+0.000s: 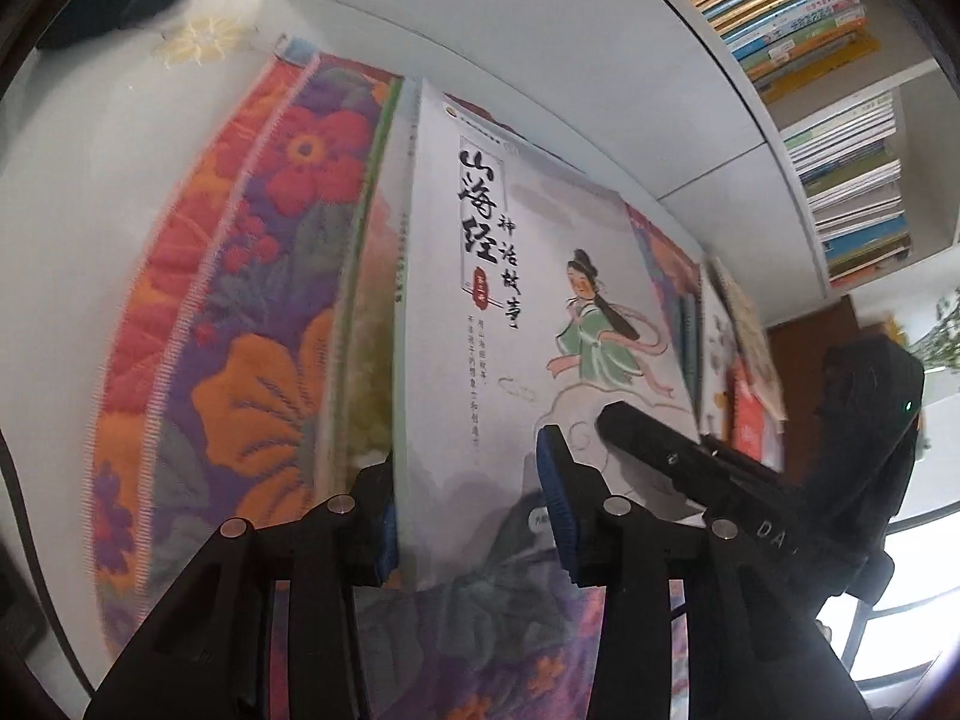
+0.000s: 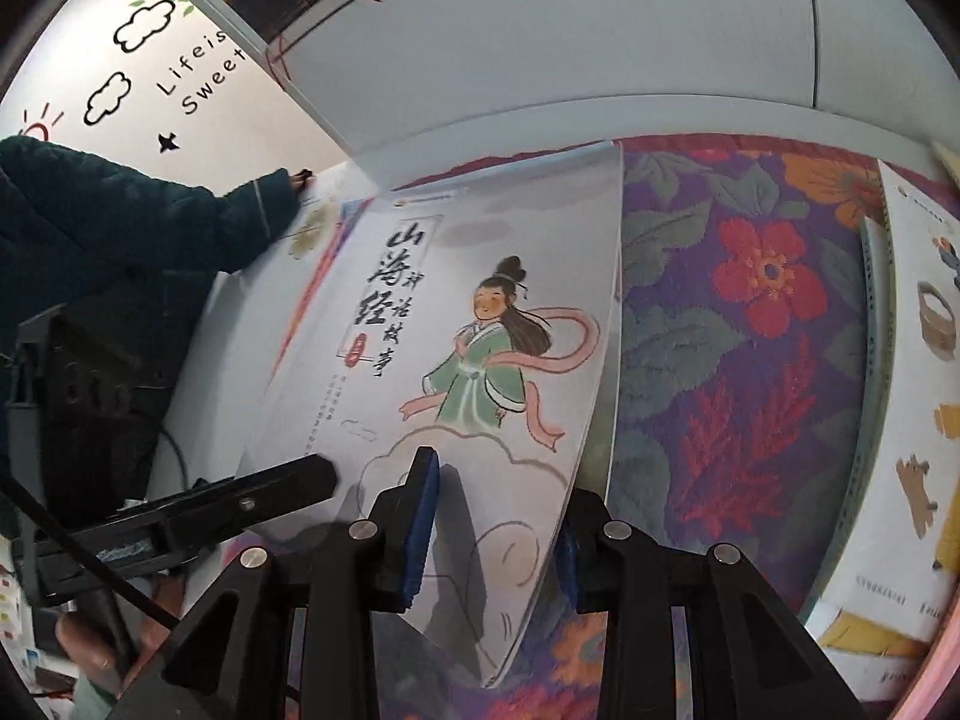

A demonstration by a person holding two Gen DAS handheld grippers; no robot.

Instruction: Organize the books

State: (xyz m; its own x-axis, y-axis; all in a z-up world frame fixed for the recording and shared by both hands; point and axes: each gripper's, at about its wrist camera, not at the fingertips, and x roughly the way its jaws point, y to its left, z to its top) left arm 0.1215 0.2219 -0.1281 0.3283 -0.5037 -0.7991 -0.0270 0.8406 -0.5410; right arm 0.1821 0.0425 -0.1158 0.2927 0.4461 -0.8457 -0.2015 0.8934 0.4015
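Item: white storybook point(image 1: 528, 276), tilted over floral rug point(image 1: 240, 312), bookshelf point(image 1: 840, 120) beyond. Left gripper point(image 1: 474, 516): jaws parted, straddling lower edge. Right gripper point(image 2: 498, 540): clamped on book. Advice: keep right grip firm, lower flat.

Glossy paper book cover point(image 2: 456, 324); rough woven floral cloth point(image 2: 744, 324).

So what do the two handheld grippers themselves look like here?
Both are matte black plastic with silver pivot bolts and ribbed blue pads. The left gripper looks the same as the right gripper. The right one's body bears white lettering and a small green light, seen from the left wrist.
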